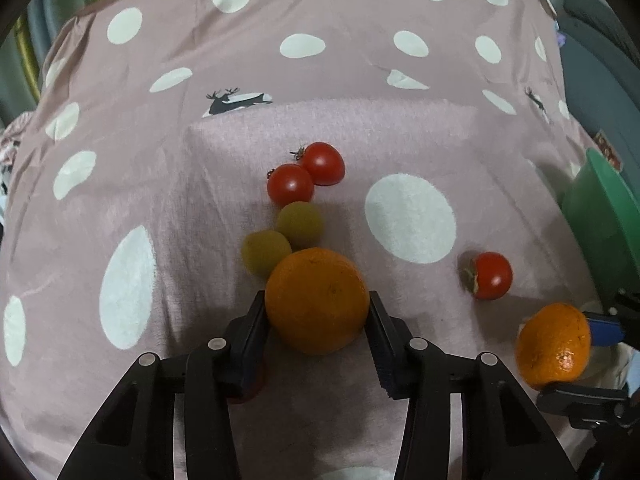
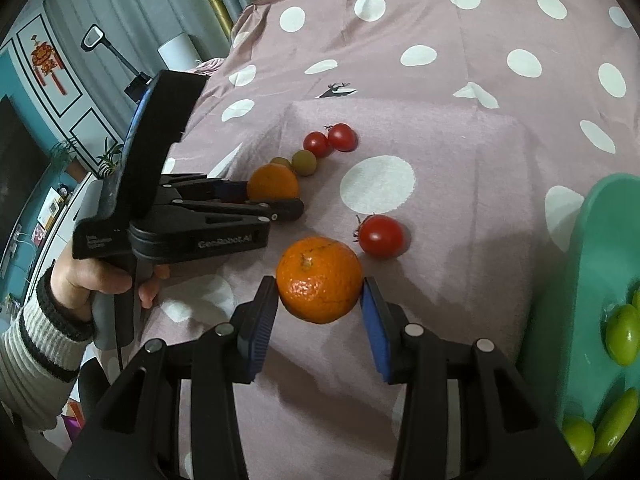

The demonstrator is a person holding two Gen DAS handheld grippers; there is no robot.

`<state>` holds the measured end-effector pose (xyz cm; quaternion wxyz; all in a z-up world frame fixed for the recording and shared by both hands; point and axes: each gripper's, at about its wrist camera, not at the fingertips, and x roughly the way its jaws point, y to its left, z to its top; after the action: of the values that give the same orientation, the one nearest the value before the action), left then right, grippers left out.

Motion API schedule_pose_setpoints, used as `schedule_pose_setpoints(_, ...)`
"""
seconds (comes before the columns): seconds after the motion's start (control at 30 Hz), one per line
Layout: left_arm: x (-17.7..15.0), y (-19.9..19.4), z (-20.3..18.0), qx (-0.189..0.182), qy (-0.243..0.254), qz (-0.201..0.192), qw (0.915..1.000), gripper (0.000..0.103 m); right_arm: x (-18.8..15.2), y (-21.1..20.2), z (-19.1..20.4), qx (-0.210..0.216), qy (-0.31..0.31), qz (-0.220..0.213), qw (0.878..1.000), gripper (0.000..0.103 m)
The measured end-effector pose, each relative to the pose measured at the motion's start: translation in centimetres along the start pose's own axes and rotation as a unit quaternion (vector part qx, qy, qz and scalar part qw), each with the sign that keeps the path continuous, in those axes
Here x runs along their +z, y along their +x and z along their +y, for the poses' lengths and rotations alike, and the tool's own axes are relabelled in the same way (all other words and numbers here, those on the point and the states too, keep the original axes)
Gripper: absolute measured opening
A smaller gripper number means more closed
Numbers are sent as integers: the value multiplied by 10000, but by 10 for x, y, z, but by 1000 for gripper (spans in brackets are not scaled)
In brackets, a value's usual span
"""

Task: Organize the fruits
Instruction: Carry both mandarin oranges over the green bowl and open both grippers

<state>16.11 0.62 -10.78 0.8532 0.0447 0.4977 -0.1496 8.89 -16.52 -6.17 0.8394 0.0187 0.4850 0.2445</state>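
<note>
Currently, near to far:
Right gripper (image 2: 320, 300): clamped on spotted orange (image 2: 319, 279), lifted off bedspread (image 2: 460, 112).
Left gripper (image 1: 318, 312): pads against smooth orange (image 1: 317, 300) resting on bedspread.
Beyond: two olive fruits (image 1: 299, 225), two tomatoes (image 1: 322, 163).

Black claws (image 2: 318, 304) (blue pads), striped sleeve (image 2: 36, 340)

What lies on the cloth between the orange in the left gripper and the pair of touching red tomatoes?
Two olive-green fruits sit between the left orange and the tomato pair, seen best in the left wrist view.
</note>
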Motion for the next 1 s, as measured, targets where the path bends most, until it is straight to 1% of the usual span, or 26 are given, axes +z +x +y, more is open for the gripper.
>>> schedule_pose_setpoints(0.2, -1, -10, 0, -132, -127, -95, 9998, 47, -1, 0, -1, 12, 17, 6, 10000, 43)
schedule_pose_setpoints(0.43, -1, -38, -4, -101, -172, -305, 9993, 47, -1, -4, 2, 9, -18, -18, 10000, 43)
schedule_pose_setpoints(0.73, -15, -74, -9, -87, -270, -543, 9981, 47, -3, -21, 5, -29, -103, -157, 9998, 43)
schedule_pose_setpoints(1.0, -28, -102, -22, -40, -181, -710, 9973, 47, -6, -42, 13, -41, -214, -350, 9992, 43)
